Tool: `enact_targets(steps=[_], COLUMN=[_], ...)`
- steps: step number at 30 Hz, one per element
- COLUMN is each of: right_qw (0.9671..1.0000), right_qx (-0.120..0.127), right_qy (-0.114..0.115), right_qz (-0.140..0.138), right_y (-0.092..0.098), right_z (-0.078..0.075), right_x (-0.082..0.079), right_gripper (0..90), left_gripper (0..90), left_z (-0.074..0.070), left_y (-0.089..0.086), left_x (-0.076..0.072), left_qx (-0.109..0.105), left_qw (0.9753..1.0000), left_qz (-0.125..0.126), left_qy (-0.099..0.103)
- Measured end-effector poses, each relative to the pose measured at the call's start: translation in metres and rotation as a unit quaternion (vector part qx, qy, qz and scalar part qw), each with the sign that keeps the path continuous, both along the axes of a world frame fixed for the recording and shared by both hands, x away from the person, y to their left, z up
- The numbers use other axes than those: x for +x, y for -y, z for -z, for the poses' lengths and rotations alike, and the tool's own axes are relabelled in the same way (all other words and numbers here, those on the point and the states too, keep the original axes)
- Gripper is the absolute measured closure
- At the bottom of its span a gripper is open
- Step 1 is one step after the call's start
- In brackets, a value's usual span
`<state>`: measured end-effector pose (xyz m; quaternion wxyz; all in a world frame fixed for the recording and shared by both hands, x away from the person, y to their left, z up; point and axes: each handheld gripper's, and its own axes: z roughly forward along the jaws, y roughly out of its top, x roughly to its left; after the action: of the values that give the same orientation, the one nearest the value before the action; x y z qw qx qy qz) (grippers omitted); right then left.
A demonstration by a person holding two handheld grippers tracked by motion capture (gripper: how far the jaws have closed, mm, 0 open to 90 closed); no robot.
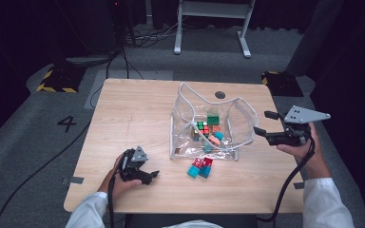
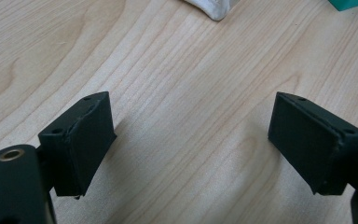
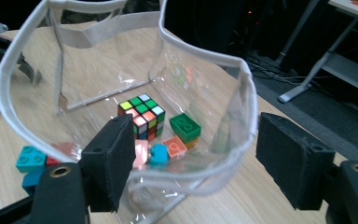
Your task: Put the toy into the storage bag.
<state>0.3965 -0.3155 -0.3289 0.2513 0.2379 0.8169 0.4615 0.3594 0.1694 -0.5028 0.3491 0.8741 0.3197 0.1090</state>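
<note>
Clear bag (image 1: 209, 126) stands mid-surface (image 1: 138, 109); right tool (image 1: 261, 124) gapes wide at its rim, left tool (image 1: 152, 175) wide over bare wood.

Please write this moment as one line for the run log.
left gripper: open, low over table | right gripper: open, at rim of clear bag | in bag: puzzle cube, bricks | outside bag: teal and red bricks
</note>
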Motion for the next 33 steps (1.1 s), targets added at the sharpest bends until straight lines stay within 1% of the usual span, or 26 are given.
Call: enact_targets(steps=[3,5,7,10,14,18,20,22,23,24,25,27,29,32,33], right_qw=[0.9999,0.9996,0.9989,0.9987,0.9980,0.9974,0.9974,0.9968,0.9965,0.9960,0.9950,0.9942,0.9921,0.9906,0.9894], right_qx=[0.009,0.025,0.045,0.042,0.043,0.039,0.021,0.009,0.005,0.007,0.007,-0.020,-0.017,-0.012,-0.007], right_qy=[0.002,0.001,-0.013,-0.020,-0.041,-0.060,-0.068,-0.079,-0.083,-0.090,-0.099,-0.105,-0.121,-0.131,-0.137], right_qz=[0.010,0.011,0.006,0.020,0.019,0.010,0.006,0.000,-0.002,-0.002,-0.005,-0.011,-0.025,-0.040,-0.047], right_y=[0.012,0.020,0.028,0.035,0.038,0.034,0.028,0.023,0.021,0.019,0.017,0.009,0.003,-0.004,-0.007], right_z=[0.005,0.009,0.015,0.027,0.044,0.062,0.072,0.084,0.089,0.095,0.101,0.114,0.126,0.136,0.139], right_x=[-0.007,-0.011,-0.014,-0.016,-0.018,-0.023,-0.025,-0.027,-0.028,-0.029,-0.029,-0.032,-0.035,-0.039,-0.041], right_gripper=[28.4,28.3,28.3,28.4,29.3,29.8,29.8,29.4,29.4,29.4,29.4,28.7,28.8,29.8,30.3], left_gripper=[14.3,14.3,14.3,14.3,14.3,14.3,14.3,14.3,14.3,14.3,14.3,14.3,14.3,14.3,14.3], left_z=[0.000,0.000,0.000,0.000,0.000,0.000,0.000,0.000,0.000,0.000,0.000,0.000,0.000,0.000,0.000], left_y=[0.000,0.000,0.000,0.000,0.000,0.000,0.000,0.000,0.000,0.000,0.000,0.000,0.000,0.000,0.000], left_x=[0.000,0.000,0.000,0.000,0.000,0.000,0.000,0.000,0.000,0.000,0.000,0.000,0.000,0.000,0.000], left_qx=[0.000,0.000,0.000,0.000,0.000,0.000,0.000,0.000,0.000,0.000,0.000,0.000,0.000,0.000,0.000], left_qw=[1.0000,1.0000,1.0000,1.0000,1.0000,1.0000,1.0000,1.0000,1.0000,1.0000,1.0000,1.0000,1.0000,1.0000,1.0000], left_qz=[0.000,0.000,0.000,0.000,0.000,0.000,0.000,0.000,0.000,0.000,0.000,0.000,0.000,0.000,0.000], left_qy=[0.000,0.000,0.000,0.000,0.000,0.000,0.000,0.000,0.000,0.000,0.000,0.000,0.000,0.000,0.000])
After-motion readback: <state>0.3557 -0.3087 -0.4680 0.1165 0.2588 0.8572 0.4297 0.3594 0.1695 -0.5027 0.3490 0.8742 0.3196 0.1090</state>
